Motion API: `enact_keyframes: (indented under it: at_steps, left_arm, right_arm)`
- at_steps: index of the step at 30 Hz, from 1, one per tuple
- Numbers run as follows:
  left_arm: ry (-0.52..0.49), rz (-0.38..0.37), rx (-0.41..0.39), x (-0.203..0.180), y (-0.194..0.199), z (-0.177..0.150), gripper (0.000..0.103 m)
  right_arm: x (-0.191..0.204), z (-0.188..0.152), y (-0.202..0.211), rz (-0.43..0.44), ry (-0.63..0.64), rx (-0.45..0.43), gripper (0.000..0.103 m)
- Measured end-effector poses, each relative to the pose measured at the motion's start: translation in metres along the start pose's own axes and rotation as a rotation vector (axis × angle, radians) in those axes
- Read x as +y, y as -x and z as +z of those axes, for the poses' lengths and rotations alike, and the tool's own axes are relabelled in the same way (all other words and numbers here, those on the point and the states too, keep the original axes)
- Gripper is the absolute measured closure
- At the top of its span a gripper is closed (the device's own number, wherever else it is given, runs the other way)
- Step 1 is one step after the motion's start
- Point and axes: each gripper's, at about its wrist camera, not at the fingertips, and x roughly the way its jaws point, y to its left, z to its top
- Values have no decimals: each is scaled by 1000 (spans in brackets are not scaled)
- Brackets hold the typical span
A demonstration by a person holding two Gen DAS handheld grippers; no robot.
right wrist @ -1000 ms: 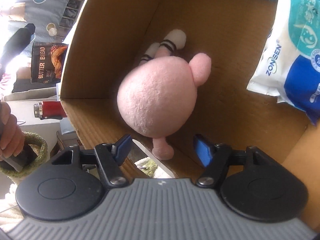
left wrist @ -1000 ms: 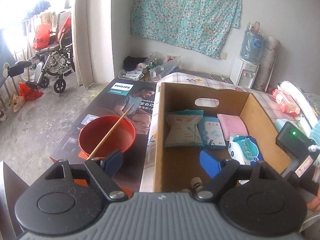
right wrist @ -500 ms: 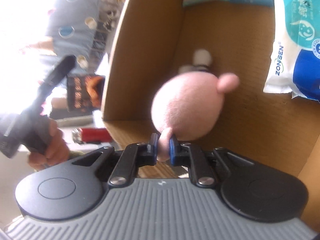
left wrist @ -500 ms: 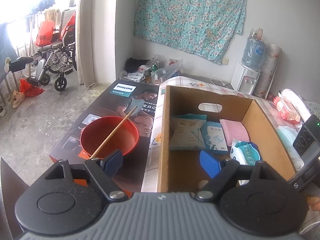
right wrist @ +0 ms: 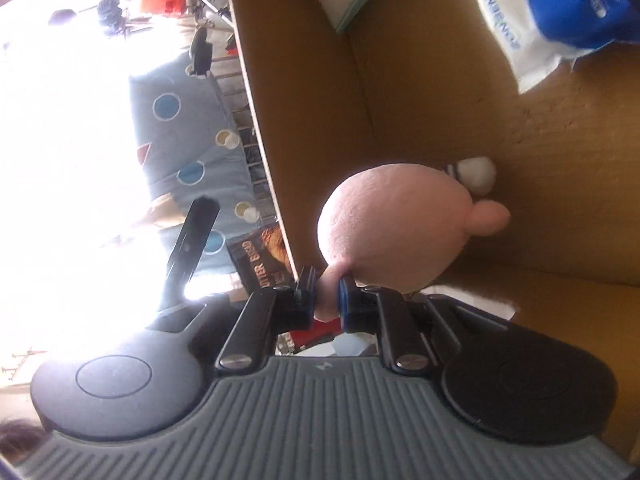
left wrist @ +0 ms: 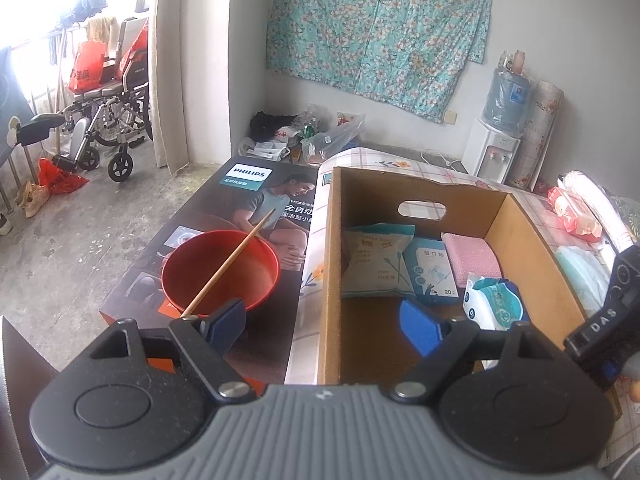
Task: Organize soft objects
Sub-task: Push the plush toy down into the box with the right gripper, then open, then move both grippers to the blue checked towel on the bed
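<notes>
My right gripper (right wrist: 328,300) pinches only a small nub of the pink plush toy (right wrist: 394,228) hanging inside the cardboard box (right wrist: 540,184), so I worry it slips free, while my left gripper (left wrist: 322,326) hovers wide and empty above the box edge.

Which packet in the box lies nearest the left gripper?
The wet wipes pack, white and teal, by the box's right wall; the swab bag and blue plaster box sit further back.

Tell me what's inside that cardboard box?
In the cardboard box: cotton-swab packet, blue packet, pink sponge, wipes, pink plush toy. The left gripper hides the near floor.
</notes>
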Motion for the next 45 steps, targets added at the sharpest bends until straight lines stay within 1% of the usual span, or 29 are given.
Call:
enact_keyframes:
  at_steps: [2,4,7,9,13,17,21,25,26,27,28,29,30,31,34,37,40,42,45]
  left_arm:
    - [-3,-9,-2,0,1,0,17]
    - [-4,-16,-2,0,1,1,17]
    - [-3,-18,2,0,0,0,17]
    - [-2,-17,9,0,-1,0,17]
    - [0,-19,17,0,-3,0,17]
    - [-8,-21,20,-3,-4,0,17]
    - [-12,-24,18,-5,-3,-1,17]
    - [-12,-28,23,-8,-4,-2,17]
    - [-12,-30,26,-9,-5,-2,17]
    - [-11,-32,28,-10,-6,-3,17]
    - [-11,-35,30,-11,-6,-3,17]
    - [-12,-39,31,-12,-6,-3,17]
    - [-15,-42,30,-14,-5,-4,17]
    - [-19,-46,28,-16,-5,-4,17]
    - [-25,-58,28,-23,-4,-3,17]
    - [-37,-81,23,-32,-3,-2,17]
    - [-59,-107,20,-44,-2,1,17]
    - [-82,-124,21,-53,-3,5,17]
    - [-118,-149,19,-70,-4,11,17]
  right_arm:
    - [-6,13,2,-3,-20,-47,92]
    - [-2,25,4,16,-27,-81,92]
    - [9,41,7,-2,-6,-140,92]
    - [8,53,7,-7,-27,-172,92]
    - [-1,78,12,-18,-45,-223,92]
    - [-4,102,27,-43,-25,-258,91]
    - [11,109,30,-116,85,-307,90]
    - [20,116,32,-158,183,-312,88]
    - [23,116,34,-176,203,-328,87]
    - [26,116,36,-196,221,-343,81]
    - [29,115,40,-207,237,-360,68]
    - [31,113,44,-207,251,-373,58]
    - [33,110,47,-210,266,-387,38]
    - [36,106,51,-211,286,-400,30]
    - [44,88,65,-194,367,-427,30]
    - [47,63,84,-149,420,-468,29]
    - [44,31,113,-97,461,-523,29]
    - [39,7,137,-68,495,-580,28]
    - [22,-27,181,-54,530,-702,27]
